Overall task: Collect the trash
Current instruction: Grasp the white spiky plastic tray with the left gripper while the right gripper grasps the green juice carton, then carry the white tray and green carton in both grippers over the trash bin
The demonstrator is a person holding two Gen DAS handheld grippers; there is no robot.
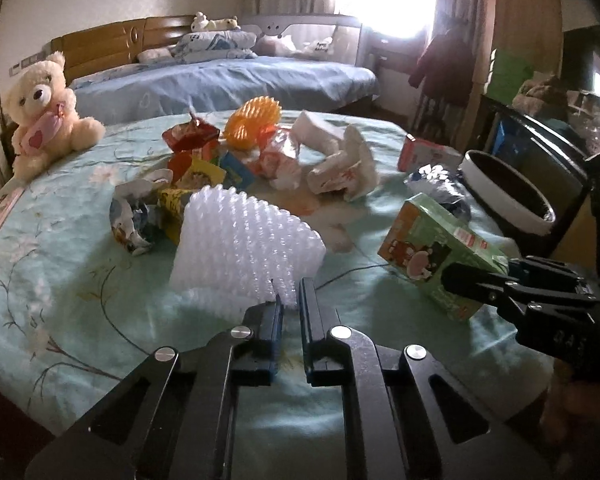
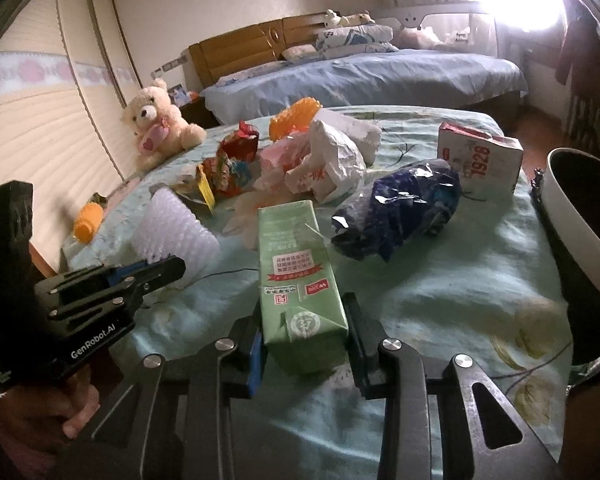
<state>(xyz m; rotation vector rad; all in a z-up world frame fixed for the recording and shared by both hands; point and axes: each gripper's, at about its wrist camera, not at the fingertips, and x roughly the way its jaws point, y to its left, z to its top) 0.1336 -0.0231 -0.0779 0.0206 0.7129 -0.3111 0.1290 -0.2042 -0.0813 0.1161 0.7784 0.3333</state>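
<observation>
Your left gripper (image 1: 290,300) is pressed together on the near bottom edge of the white bubble-wrap sheet (image 1: 246,248), which stands up off the surface (image 1: 80,292) in a curved hump; only a thin lip of it sits between the jaws. Your right gripper (image 2: 306,316) is pinching the near end of the green carton (image 2: 296,268), one jaw against each long side, with the carton lying flat and pointing away from you. In the left wrist view that same carton (image 1: 436,248) shows at the right, tilted, with the right gripper clamped on its near corner.

The rest of the trash is farther out on the light green floral cloth. A crumpled dark blue foil bag (image 2: 400,204) lies just right of the carton's far end, and a red-and-white box (image 2: 480,156) stands beyond it. A white plastic bag (image 2: 336,164) sits near the middle, with red and yellow wrappers (image 2: 232,164) to its left and an orange spiky ball (image 2: 296,118) at the far side.

The bin with a white rim (image 2: 576,232) stands at the right edge of the surface. A cream teddy bear (image 2: 156,124) sits at the far left, and a bed (image 2: 364,76) with blue covers lies behind.
</observation>
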